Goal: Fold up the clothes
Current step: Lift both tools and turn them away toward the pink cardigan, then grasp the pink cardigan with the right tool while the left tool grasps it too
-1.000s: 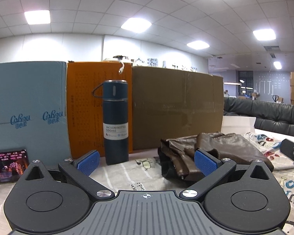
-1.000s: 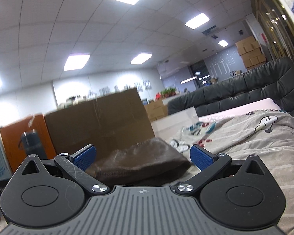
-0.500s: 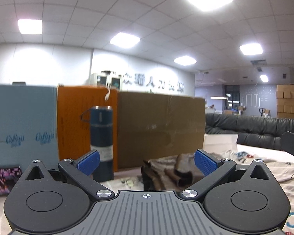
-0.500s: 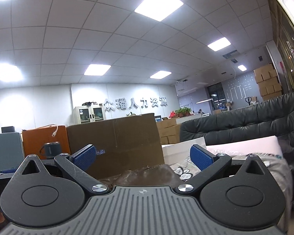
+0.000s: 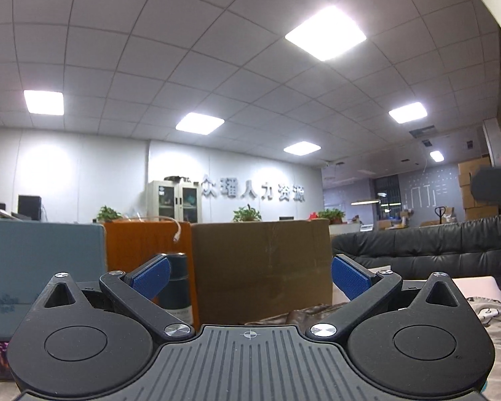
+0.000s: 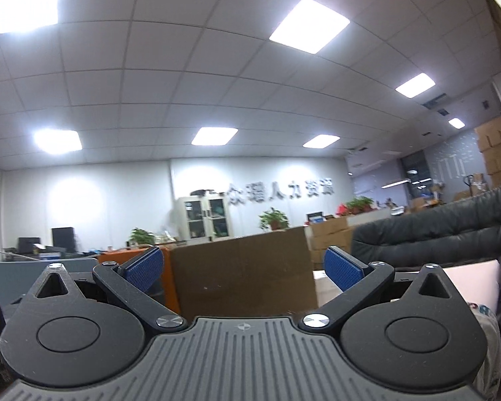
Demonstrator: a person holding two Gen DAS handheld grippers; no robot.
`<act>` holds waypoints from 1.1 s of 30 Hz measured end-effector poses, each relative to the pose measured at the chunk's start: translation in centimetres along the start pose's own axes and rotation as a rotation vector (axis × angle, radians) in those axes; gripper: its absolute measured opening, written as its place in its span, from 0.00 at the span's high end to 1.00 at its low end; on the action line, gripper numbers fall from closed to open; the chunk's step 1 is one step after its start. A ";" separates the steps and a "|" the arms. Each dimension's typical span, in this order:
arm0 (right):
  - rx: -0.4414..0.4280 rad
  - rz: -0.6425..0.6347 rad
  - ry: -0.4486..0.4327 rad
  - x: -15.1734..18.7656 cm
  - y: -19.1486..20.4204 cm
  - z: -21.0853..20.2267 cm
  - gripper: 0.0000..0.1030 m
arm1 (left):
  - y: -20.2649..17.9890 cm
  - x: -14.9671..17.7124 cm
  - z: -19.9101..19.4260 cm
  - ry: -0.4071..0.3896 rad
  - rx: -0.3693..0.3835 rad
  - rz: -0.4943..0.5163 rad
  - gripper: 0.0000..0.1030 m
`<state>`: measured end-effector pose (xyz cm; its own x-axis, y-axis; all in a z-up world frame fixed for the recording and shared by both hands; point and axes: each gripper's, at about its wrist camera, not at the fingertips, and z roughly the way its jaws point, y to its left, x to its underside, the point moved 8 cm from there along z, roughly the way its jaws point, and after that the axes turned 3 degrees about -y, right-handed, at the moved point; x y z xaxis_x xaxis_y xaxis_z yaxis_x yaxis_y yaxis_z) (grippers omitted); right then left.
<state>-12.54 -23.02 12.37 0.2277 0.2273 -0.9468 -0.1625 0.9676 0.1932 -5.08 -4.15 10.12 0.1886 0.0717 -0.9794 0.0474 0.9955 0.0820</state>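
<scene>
Hovering released: left gripper (image 5: 249, 275), right gripper (image 6: 243, 268) tilted ceilingward; best dip toward brown garment (image 5: 284, 317) at 6 o'clock.

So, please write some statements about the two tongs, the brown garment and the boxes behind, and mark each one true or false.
1. The left tongs are open and hold nothing. True.
2. The right tongs are shut on the brown garment. False: they are open and empty, and the garment does not show in the right wrist view.
3. Only a strip of the brown garment shows above the left tongs' body. True.
4. The blue bottle lies on its side. False: it stands upright before the orange box.
5. The brown cardboard box stands left of the orange box. False: it stands to its right.
</scene>
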 end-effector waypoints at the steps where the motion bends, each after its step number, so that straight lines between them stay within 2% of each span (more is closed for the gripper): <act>1: -0.017 0.004 -0.003 -0.5 0.5 -0.3 0.00 | 0.5 -0.3 -0.6 -0.007 -0.015 0.010 0.00; 5: -0.131 0.080 0.026 -2.3 3.4 -0.5 0.00 | 3.7 -1.5 -3.7 -0.035 -0.103 0.094 0.00; 10: -0.370 0.215 0.135 -3.3 9.6 -0.3 0.00 | 10.3 -3.1 -8.0 -0.028 -0.259 0.152 0.00; 16: -0.628 0.259 0.226 -3.6 19.6 0.2 0.00 | 18.5 -6.5 -12.9 -0.042 -0.484 0.171 0.00; 19: -0.762 0.302 0.282 -4.7 24.9 0.2 0.00 | 22.2 -9.8 -15.8 -0.095 -0.617 0.209 0.00; 21: -0.814 0.326 0.310 -5.2 27.8 0.7 0.00 | 24.7 -11.9 -17.9 -0.139 -0.707 0.202 0.00; 24: -0.871 0.347 0.362 -5.0 32.2 1.6 0.00 | 29.2 -13.6 -21.6 -0.204 -0.816 0.076 0.00; 27: -0.942 0.367 0.473 -2.3 36.6 3.9 0.00 | 34.6 -11.7 -25.2 -0.257 -0.869 -0.174 0.00; 30: -0.994 0.411 0.646 2.0 40.6 5.0 0.00 | 39.9 -6.1 -27.1 -0.276 -0.860 -0.443 0.00; 31: -1.013 0.419 0.697 4.4 40.6 5.5 0.00 | 40.9 -4.1 -27.9 -0.269 -0.853 -0.505 0.00; 33: -1.033 0.418 0.757 6.9 42.5 6.1 0.00 | 42.5 -0.3 -29.1 -0.248 -0.833 -0.611 0.00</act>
<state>-12.05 20.32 15.58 -0.5438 0.0424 -0.8381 -0.8086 0.2405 0.5369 -31.70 39.96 8.56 0.5588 -0.3763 -0.7390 -0.4674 0.5933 -0.6554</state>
